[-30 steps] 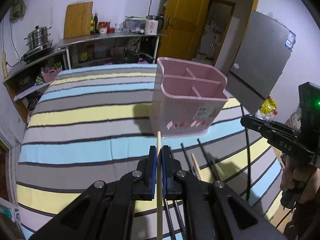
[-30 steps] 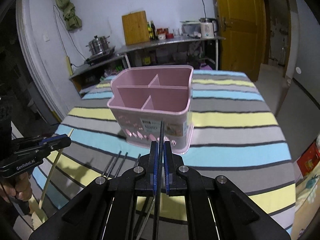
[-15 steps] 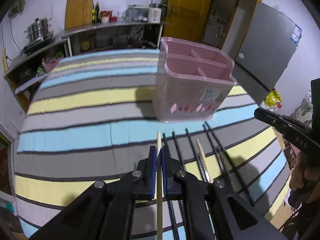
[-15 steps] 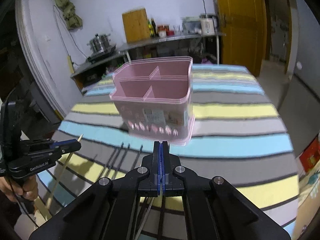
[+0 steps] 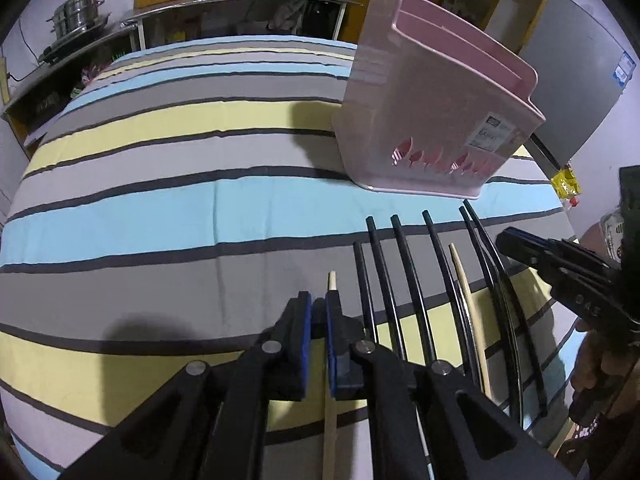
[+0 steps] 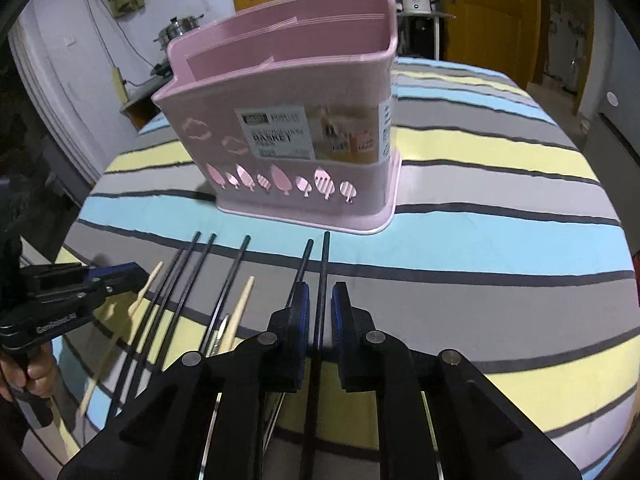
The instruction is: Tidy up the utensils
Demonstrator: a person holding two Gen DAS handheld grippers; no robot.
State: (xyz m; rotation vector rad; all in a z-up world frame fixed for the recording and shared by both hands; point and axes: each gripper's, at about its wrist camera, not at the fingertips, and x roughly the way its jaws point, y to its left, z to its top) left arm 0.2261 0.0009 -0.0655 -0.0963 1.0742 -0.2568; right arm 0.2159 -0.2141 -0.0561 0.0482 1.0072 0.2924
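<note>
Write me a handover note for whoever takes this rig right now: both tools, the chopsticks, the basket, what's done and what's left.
Left tool: jaws just opened; pale wooden chopstick lies along its right pad, released on the striped cloth.
Right tool: jaws just opened; thin black chopstick lies loose between the pads.
Pink plastic utensil basket: upright behind the row; no utensil visible inside.
Other black chopsticks and a second wooden one lie in a row on the cloth.
Done: nothing sorted.
Left: all chopsticks into the basket.

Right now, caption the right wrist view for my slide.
Right gripper, jaws just opening, straddles a black chopstick lying on the striped tablecloth before the pink utensil basket.
</note>
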